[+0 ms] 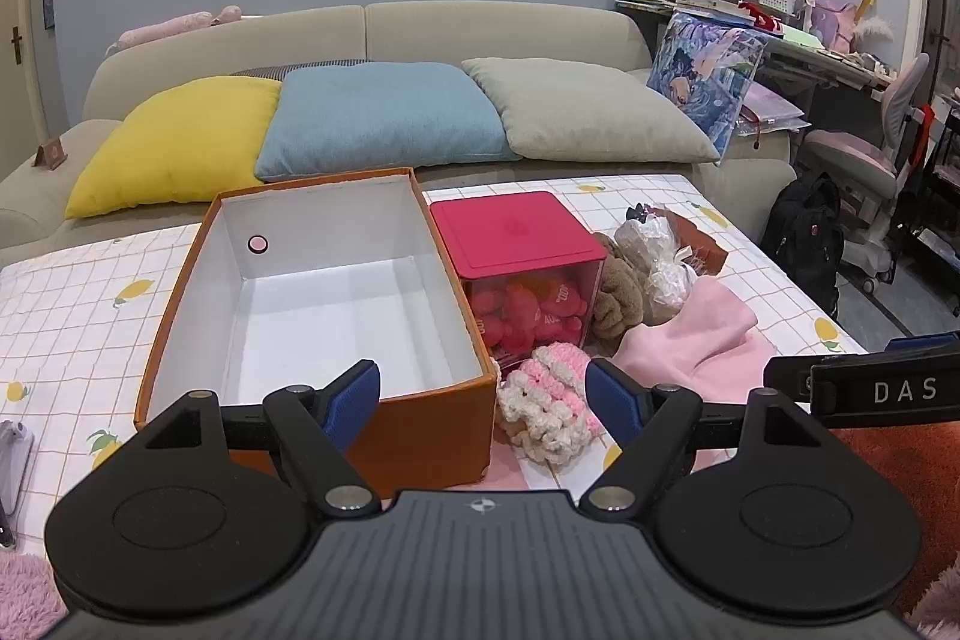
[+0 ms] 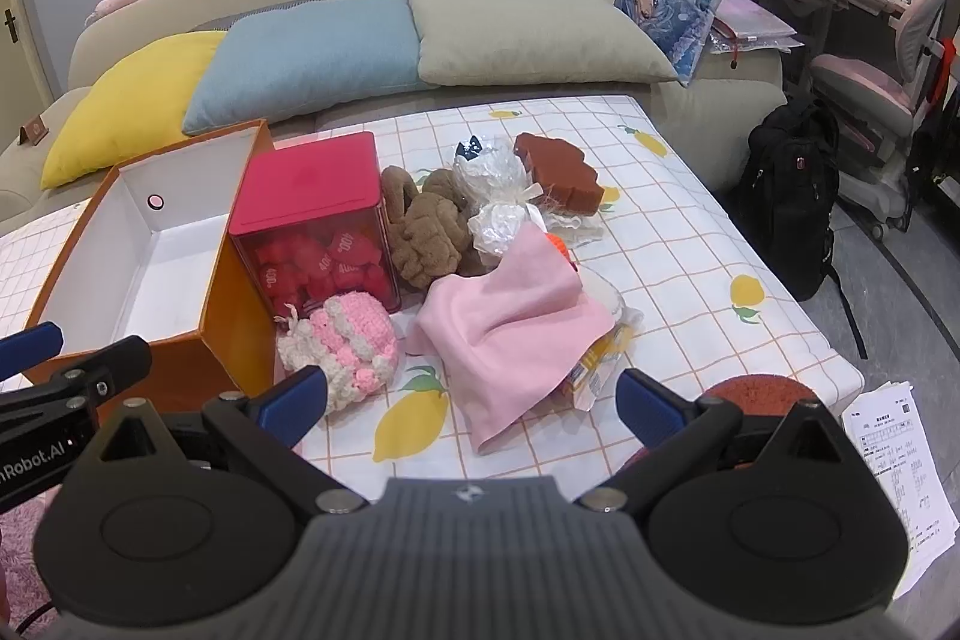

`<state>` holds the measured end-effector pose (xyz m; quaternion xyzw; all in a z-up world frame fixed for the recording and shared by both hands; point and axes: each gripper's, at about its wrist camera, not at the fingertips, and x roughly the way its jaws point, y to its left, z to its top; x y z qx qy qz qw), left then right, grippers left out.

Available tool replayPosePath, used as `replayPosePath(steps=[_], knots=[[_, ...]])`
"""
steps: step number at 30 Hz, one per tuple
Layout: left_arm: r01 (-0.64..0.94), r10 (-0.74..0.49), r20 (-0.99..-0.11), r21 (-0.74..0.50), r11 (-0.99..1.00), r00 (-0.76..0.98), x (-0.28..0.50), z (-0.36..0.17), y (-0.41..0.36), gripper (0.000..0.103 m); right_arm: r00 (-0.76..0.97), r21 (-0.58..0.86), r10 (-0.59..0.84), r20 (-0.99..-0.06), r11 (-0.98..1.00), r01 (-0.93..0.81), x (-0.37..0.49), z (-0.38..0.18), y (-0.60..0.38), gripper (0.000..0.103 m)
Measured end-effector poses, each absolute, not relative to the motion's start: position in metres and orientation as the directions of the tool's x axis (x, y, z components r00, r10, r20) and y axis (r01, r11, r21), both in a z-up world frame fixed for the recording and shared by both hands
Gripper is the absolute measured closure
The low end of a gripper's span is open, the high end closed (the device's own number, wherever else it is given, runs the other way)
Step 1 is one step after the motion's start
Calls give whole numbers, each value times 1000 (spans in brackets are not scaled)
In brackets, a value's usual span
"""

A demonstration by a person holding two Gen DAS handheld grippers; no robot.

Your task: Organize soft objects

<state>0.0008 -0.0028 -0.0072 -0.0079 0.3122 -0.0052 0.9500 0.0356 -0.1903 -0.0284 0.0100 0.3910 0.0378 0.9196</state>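
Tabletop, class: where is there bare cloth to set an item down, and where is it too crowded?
Free: the checked cloth right of the pink cloth, out to the table's right edge, and the strip left of the orange box. The box's inside is empty too. Crowded: the red-lidded container, crochet piece, brown plush and plastic bags sit packed together.

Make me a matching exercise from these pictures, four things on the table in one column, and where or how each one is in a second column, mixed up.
Things:
1. orange box
2. red-lidded container
3. pink cloth
4. brown sponge

Descriptions:
A. draped over other items, in front of the right gripper
B. open and empty
C. at the far side of the pile
D. closed, with red pieces inside

Pairs: 1-B, 2-D, 3-A, 4-C
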Motion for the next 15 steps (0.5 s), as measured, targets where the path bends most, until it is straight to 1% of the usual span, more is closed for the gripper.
replayPosePath(steps=[10,13,15], knots=[[26,-31,-601,-17,1000,798,2,-8,-4,12,681,50,78,-728,997,-61,37,-31,-191,3],[45,-48,-610,-20,999,791,3,-9,-4,15,674,52,79,-734,997,-61,38,-32,-191,3],[71,-71,-616,-24,997,785,5,-10,-5,18,666,56,84,-741,996,-63,39,-33,-192,3]])
